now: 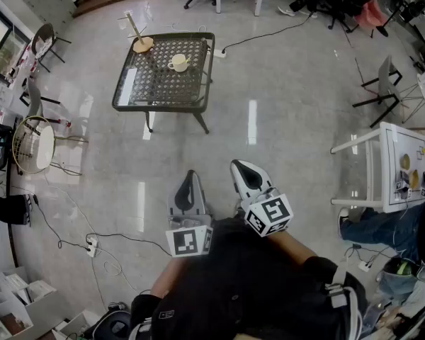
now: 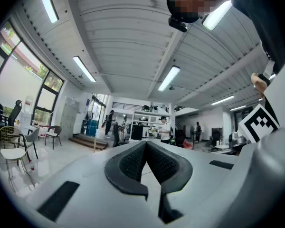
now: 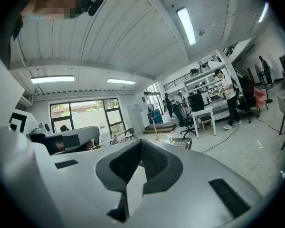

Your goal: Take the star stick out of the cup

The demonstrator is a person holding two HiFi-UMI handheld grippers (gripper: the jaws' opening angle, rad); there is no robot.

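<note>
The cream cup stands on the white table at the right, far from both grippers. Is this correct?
No. The head view shows the cup on the dark mesh table, not the white one. It is far from the left gripper and right gripper.

The right hand-held gripper [image 3: 141, 142], jaws closed together, points toward a mesh table [image 3: 178, 143] well beyond.

No readable text or numbers; only square coded markers on the left cube [image 1: 190, 241] and right cube [image 1: 269, 214].
</note>
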